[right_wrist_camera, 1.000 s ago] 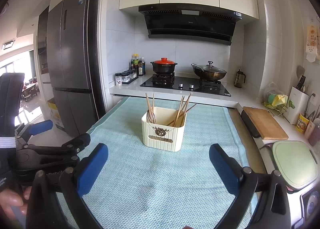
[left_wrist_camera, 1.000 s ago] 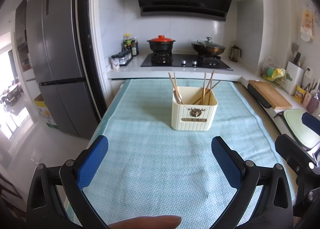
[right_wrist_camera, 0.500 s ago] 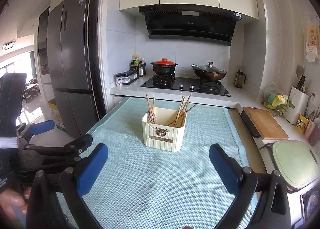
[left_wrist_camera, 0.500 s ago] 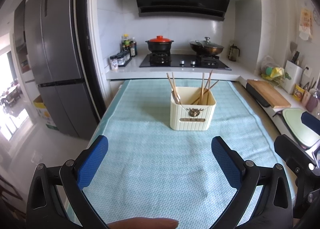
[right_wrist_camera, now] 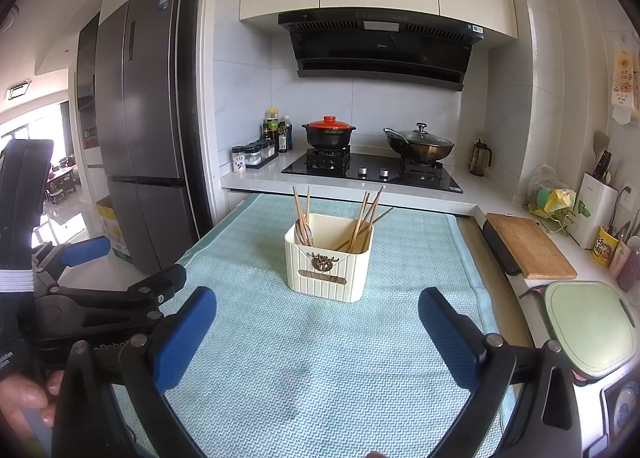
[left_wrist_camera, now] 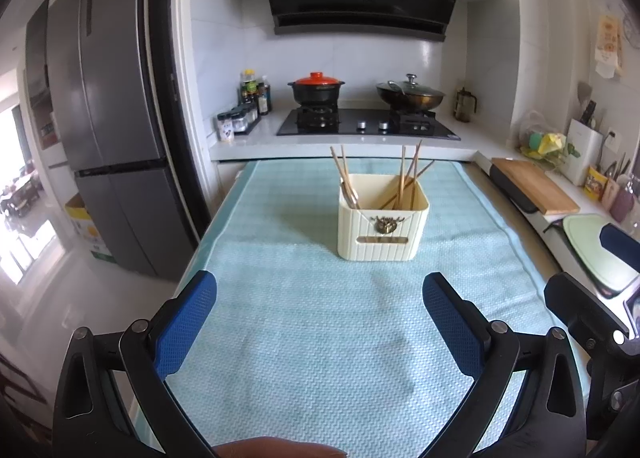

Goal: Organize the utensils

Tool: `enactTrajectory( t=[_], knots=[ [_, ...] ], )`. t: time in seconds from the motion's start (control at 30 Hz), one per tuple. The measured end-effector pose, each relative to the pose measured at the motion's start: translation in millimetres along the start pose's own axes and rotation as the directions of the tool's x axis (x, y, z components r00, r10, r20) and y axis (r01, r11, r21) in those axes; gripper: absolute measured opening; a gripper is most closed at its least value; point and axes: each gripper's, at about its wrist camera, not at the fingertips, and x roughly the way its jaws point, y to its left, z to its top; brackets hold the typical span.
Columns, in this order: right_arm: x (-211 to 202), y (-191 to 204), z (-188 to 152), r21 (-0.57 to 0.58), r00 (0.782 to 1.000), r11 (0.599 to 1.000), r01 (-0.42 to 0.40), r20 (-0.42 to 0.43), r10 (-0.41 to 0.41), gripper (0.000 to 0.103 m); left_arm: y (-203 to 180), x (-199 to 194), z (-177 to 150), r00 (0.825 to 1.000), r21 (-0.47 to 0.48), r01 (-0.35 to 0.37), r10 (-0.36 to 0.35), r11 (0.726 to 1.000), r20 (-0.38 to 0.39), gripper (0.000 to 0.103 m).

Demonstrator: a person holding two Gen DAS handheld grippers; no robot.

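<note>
Cream plastic, ribbed on its sides, made up the utensil holder (left_wrist_camera: 383, 218), which stood upright near the middle of the bench (left_wrist_camera: 304, 338) on a pale teal woven mat (right_wrist_camera: 320, 358). Wooden chopsticks (left_wrist_camera: 404, 178) leaned at loose angles in its right compartment, while another pair stood with what looked like spoons (right_wrist_camera: 304, 232) on the left; a divider probably kept the kinds apart. No utensil lay loose on the mat, so the sorting appeared finished or nearly so.

Both tools hung back from the holder, well apart from it. The left gripper (left_wrist_camera: 320, 322) was spread wide and carried nothing, and the right gripper (right_wrist_camera: 318, 332) was likewise released and bare. Held low over the near edge of the mat, side by side, they seemed parked, with neither lined up on any chopstick.
</note>
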Motion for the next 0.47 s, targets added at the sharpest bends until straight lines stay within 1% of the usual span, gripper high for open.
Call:
enactTrajectory(
  t=[0.2, 0.27, 0.47],
  knots=[
    [-0.1, 0.0, -0.1, 0.000, 1.000, 1.000, 0.001, 0.000, -0.001, 0.103, -0.6, 0.7, 0.7, 1.000, 0.006, 0.000, 0.000, 1.000, -0.003, 0.103],
    [0.8, -2.1, -0.8, 0.002, 1.000, 1.000, 0.002, -0.004, -0.002, 0.103, 0.3, -0.6, 0.1, 1.000, 0.002, 0.010, -0.010, 1.000, 0.006, 0.103],
    [-0.3, -4.7, -1.2, 0.007, 1.000, 1.000, 0.003, -0.005, -0.003, 0.103, -2.6, -4.2, 0.3, 0.999, 0.021, -0.012, 0.012, 1.000, 0.030, 0.103]
  ],
)
